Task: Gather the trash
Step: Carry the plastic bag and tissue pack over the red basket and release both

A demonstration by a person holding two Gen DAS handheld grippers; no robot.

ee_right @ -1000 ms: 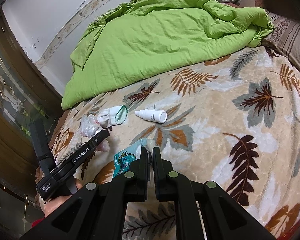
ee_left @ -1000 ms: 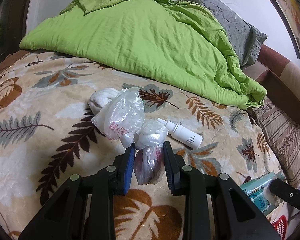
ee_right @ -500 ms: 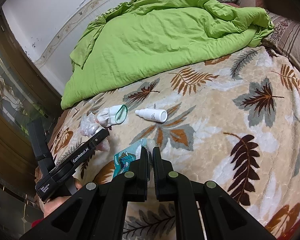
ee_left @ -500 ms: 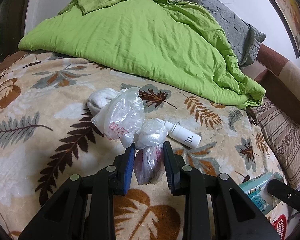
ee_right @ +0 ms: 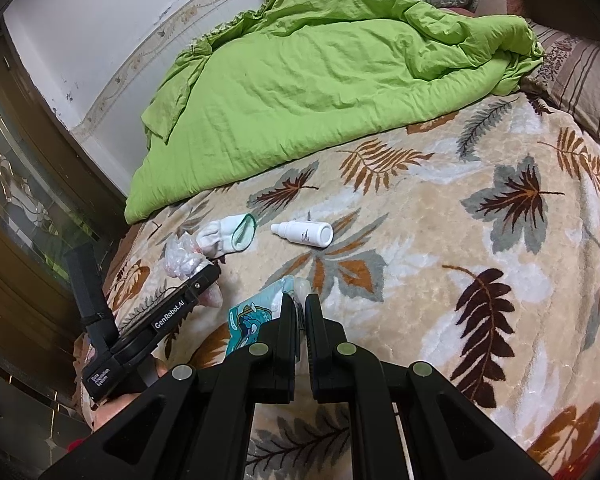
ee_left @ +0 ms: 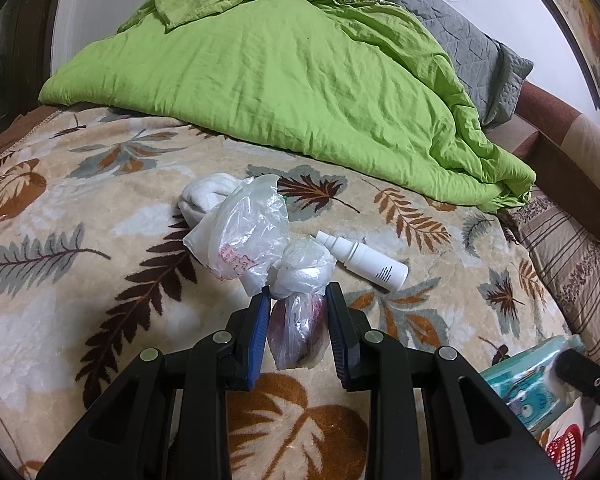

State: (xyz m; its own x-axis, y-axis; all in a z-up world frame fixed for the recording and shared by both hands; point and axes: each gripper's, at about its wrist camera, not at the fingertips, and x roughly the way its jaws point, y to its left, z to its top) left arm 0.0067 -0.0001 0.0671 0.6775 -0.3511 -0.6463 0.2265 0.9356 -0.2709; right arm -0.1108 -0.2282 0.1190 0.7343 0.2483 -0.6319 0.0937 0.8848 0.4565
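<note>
A home bedroom: bed with leaf-print blanket (ee_left: 100, 272), green duvet (ee_left: 280, 80), pillows (ee_left: 472, 52).

Left gripper (ee_left: 298, 306) fingers (ee_left: 260, 320) clamp knotted plastic bag (ee_left: 298, 332); white bottle (ee_left: 364, 256) beside.

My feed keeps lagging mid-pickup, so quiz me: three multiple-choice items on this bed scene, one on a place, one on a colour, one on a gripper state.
1. Where does the white plastic spray bottle lie?
A. on the leaf-patterned blanket
B. on the green duvet
C. in a gripper

2. What colour are the left gripper pads?
A. red
B. blue
C. yellow

3. What does the right gripper hold?
A. nothing
B. the bottle
C. a teal cartoon-printed wrapper

Answers: 1 A, the bottle lies flat on the blanket, clear of the duvet; 2 B, blue pads flank a clear knotted plastic bag; 3 C, jaws nearly closed on the wrapper's edge.
</note>
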